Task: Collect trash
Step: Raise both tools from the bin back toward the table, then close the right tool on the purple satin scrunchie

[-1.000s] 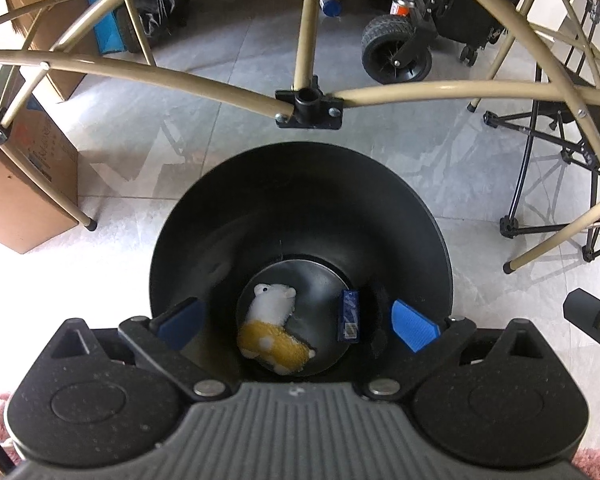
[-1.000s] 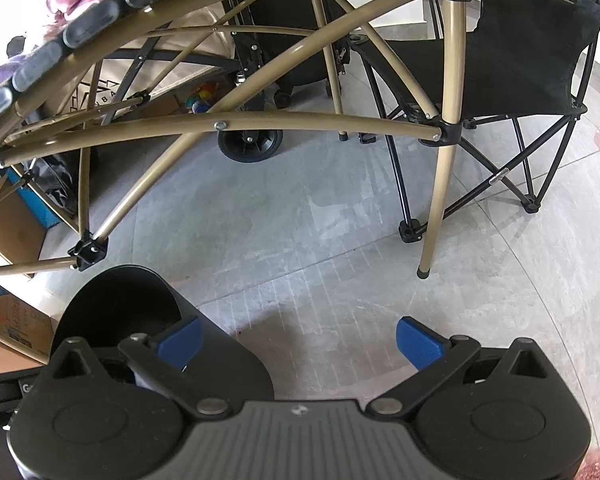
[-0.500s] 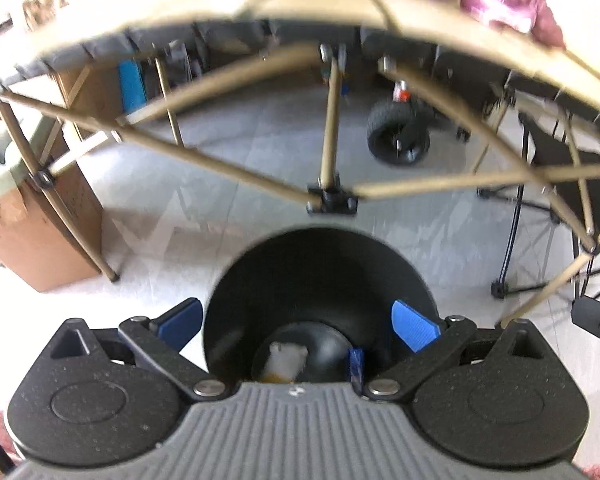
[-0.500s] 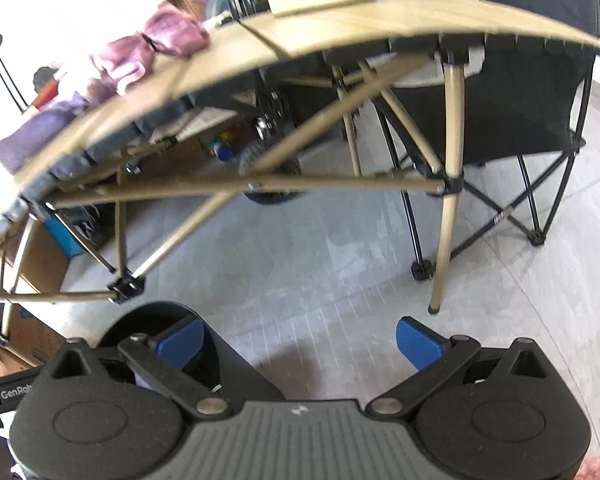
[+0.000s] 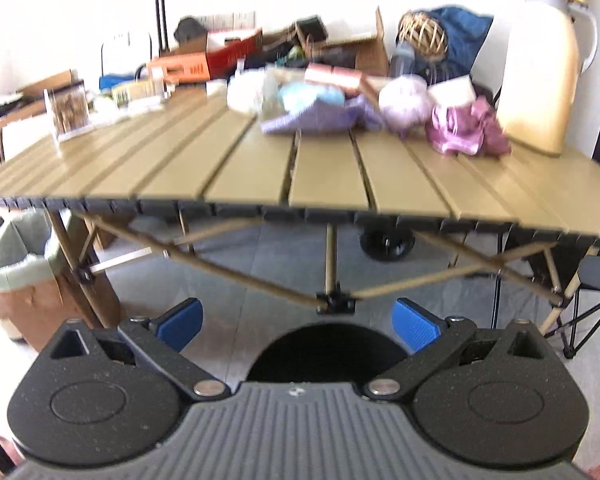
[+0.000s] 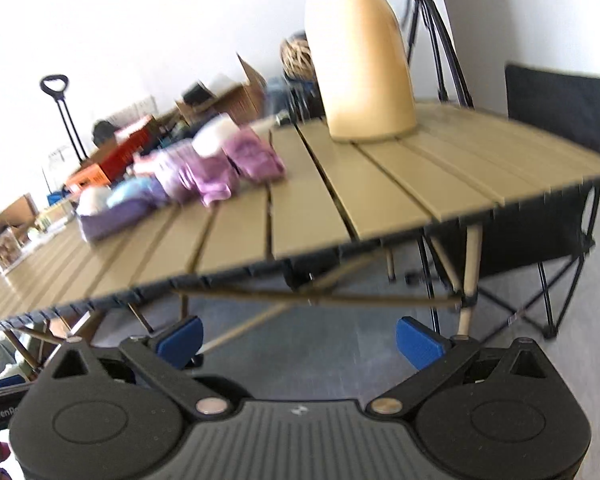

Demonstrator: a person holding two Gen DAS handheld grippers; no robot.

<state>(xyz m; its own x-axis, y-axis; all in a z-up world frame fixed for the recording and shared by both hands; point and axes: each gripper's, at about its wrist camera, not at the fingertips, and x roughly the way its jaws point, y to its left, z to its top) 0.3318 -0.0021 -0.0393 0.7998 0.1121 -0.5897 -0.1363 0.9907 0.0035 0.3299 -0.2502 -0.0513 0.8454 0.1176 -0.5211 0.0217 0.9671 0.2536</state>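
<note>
Both claws hang below the near edge of the slatted surface (image 5: 328, 176), each spread wide with nothing between its blue pads. The left claw (image 5: 298, 322) sits just above the rim of the black bin (image 5: 328, 344); the right claw (image 6: 298, 340) is over bare floor. On the surface, a cream jug (image 6: 364, 60) stands near the far right corner, with crumpled pink cloth (image 5: 466, 128) just beside it and a purple tray (image 5: 320, 120) of blurred soft items towards the middle.

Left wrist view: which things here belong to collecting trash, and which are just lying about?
Part of the job:
- black bin below the open, empty left gripper
- crumpled pink wad on the slatted table, possibly trash

Lying about:
- cream jug
- purple tray
- clear box
- folding chair
</note>
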